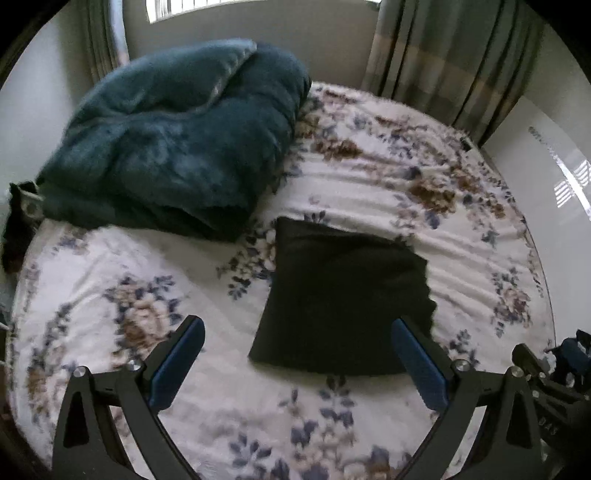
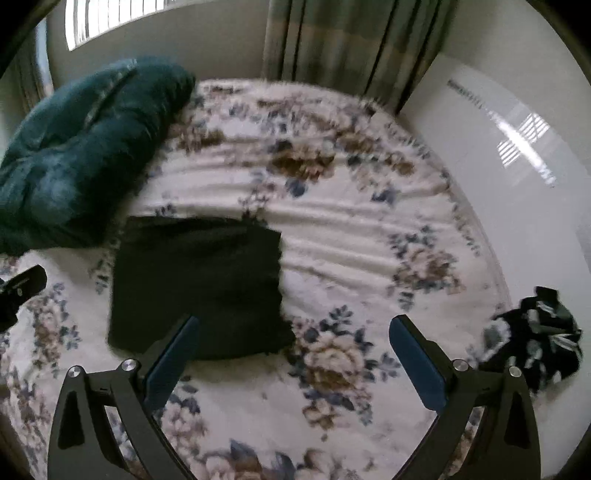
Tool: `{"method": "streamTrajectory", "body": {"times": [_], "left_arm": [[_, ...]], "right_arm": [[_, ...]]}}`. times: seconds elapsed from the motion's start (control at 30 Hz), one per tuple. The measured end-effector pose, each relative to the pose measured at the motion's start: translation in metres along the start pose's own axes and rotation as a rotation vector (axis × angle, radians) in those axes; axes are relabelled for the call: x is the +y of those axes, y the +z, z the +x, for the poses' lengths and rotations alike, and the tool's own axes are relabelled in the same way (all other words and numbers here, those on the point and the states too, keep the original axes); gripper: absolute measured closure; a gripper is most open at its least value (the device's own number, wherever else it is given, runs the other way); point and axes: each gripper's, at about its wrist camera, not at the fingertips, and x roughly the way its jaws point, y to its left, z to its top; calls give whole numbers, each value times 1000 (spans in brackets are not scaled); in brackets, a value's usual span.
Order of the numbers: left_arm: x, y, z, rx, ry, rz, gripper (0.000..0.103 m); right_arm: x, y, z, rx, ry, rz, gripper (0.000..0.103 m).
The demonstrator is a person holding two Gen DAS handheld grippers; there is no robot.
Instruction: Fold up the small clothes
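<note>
Bedding comes first: a bed [image 1: 110,266] under a white floral cover fills both views, with striped curtains [image 1: 443,55] and a bright window [image 1: 258,7] behind it. At its far left corner sits a teal blanket [image 1: 173,140], bundled in a thick heap.

Nearer the middle lies a black garment [image 1: 343,299], flat on the cover as a neat, roughly square block with straight edges, just clear of the blanket. From its shape it looks already folded, so this piece seems done or needs at most a last tidy.

Toward the right edge of the bed, well apart from the folded piece, a crumpled black-and-white garment [image 2: 535,336] lies in a loose heap. That one appears unfolded and is probably the work that remains; whether more clothes wait out of view cannot be told.

The left gripper [image 1: 297,332] hovers just short of the black garment's near edge, jaws spread wide and holding nothing. The right gripper [image 2: 293,328] hangs over bare cover just right of the same garment, jaws equally wide apart and empty, with the crumpled piece off to its right.
</note>
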Motion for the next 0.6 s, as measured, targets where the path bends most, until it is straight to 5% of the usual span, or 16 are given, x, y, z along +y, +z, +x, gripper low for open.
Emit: {"method": "streamTrajectory", "body": {"times": [0.6], "left_arm": [[-15,-63,-319,-258,73,21,0]], "right_arm": [[-60,-57,-381,-325,17,10,0]]}}
